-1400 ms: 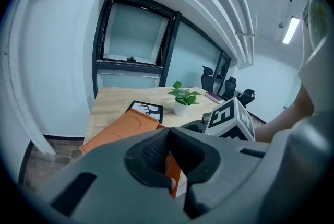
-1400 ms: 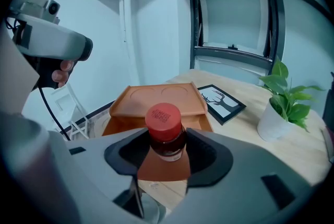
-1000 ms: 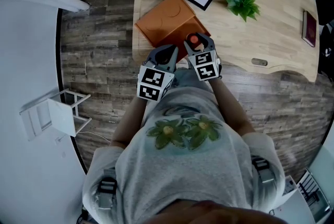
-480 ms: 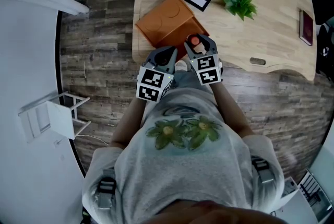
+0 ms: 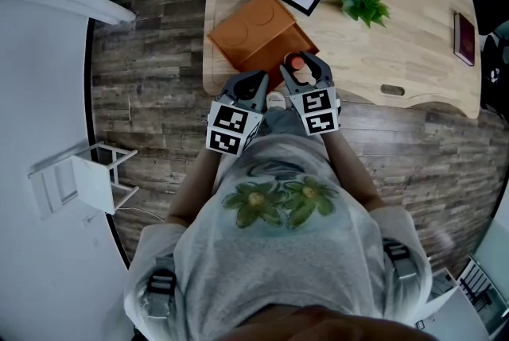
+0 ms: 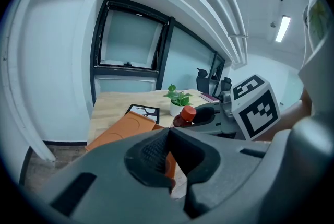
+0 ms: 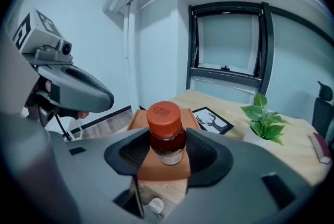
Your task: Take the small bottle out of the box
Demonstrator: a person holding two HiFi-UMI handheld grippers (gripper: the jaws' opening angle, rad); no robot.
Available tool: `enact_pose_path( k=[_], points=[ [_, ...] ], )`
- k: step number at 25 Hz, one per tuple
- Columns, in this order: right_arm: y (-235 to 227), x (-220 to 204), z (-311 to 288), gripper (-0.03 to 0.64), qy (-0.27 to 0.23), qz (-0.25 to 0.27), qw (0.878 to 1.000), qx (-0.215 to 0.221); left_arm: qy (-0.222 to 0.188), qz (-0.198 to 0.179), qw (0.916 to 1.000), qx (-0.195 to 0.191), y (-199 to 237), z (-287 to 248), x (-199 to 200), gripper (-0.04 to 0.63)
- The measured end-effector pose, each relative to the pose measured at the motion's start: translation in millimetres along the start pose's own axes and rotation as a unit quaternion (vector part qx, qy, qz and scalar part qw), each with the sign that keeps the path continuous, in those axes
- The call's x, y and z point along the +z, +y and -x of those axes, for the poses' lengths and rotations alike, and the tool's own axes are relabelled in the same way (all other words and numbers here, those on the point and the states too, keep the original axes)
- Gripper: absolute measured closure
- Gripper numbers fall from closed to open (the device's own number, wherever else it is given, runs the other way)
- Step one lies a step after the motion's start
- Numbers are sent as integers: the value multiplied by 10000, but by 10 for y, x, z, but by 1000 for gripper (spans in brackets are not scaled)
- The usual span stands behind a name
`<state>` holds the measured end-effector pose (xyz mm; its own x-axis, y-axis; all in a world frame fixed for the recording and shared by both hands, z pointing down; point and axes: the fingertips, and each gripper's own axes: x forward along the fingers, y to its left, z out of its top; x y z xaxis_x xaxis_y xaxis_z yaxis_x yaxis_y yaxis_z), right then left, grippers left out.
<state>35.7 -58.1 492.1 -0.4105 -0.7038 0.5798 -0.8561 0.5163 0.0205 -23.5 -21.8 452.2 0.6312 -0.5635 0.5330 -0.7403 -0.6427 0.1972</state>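
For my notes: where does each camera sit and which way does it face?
Head view: on the head, steeply down at table and orange box; shirt, arms show.
Left gripper view: on left gripper, along its shut jaws toward the table.
Right gripper view: on right gripper, jaws clamping the small bottle.
Gripper views share orange box, plant.

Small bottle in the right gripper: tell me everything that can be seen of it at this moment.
The small bottle looks like clear glass holding dark reddish-brown contents, with a round orange-red cap and a pale label low on its body; the cap's print is too small to read. It stands upright, clamped at the body between the ribbed dark pads of the right gripper, cap above the jaws. Only those pads touch it. It is held up near the open end of the orange-brown box.
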Motion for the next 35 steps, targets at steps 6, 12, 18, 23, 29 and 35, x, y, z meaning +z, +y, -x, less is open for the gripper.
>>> enact_pose_path(
  k=[6, 12, 18, 23, 29, 35],
  points=[
    [80, 98, 109, 402, -121, -32, 9999, 1, 6, -16, 10000, -21, -20, 66, 2, 588],
    [134, 192, 224, 402, -244, 3, 9997, -33, -45, -50, 10000, -67, -51, 114, -6, 588],
    [197, 276, 341, 402, -384, 19, 9992, -76, -70, -51, 9999, -83, -53, 192, -32, 588],
    [258, 324, 407, 402, -435, 39, 9990, -40, -83, -62, 9999, -86, -60, 228, -37, 588],
    [361, 395, 488, 402, -506, 89, 9987, 7, -119, -86, 9998, -99, -73, 298, -35, 588],
    [414, 457, 556, 402, -608, 134, 9981, -1, -125, -97, 9998, -90, -79, 338, -60, 588]
  ],
)
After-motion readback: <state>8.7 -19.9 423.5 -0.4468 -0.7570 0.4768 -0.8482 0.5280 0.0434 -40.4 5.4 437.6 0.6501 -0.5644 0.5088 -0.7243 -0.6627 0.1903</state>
